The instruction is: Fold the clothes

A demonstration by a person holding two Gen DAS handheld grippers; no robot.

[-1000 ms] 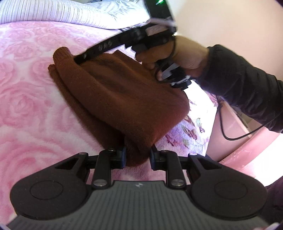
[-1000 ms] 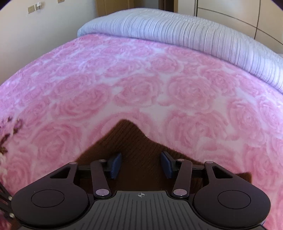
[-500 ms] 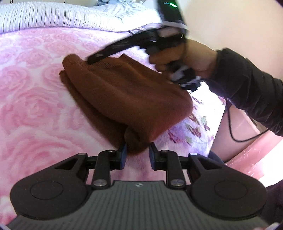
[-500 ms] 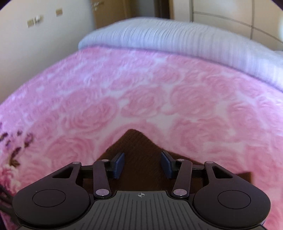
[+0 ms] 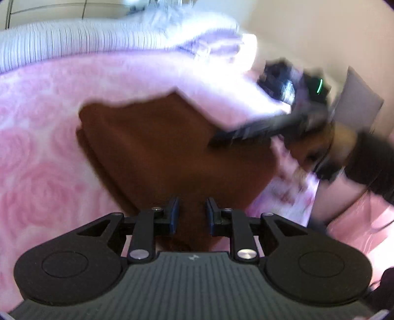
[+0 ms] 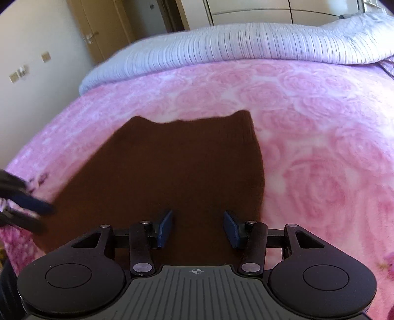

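A folded brown knit garment (image 5: 160,152) lies on the pink rose blanket (image 5: 37,172). My left gripper (image 5: 192,209) is shut on the garment's near corner, with brown fabric pinched between its narrow blue pads. In the right wrist view the garment (image 6: 172,167) spreads out flat ahead. My right gripper (image 6: 197,221) hovers open over its near edge, nothing pressed between the pads. From the left wrist view the right gripper's fingers (image 5: 246,130) show as a dark blur at the garment's right edge, held by a hand (image 5: 315,145). The left gripper's fingers (image 6: 32,206) show at the far left.
A striped lilac duvet (image 6: 246,46) is bunched along the far side of the bed. Beyond it stand a wall, a wooden door (image 6: 103,29) and wardrobe fronts (image 6: 270,9). The person's dark sleeve (image 5: 374,160) reaches in from the right, past the bed's edge.
The right gripper has swung away from the garment's far corner to its right edge, staying open. The left gripper has risen a little with the corner still pinched.
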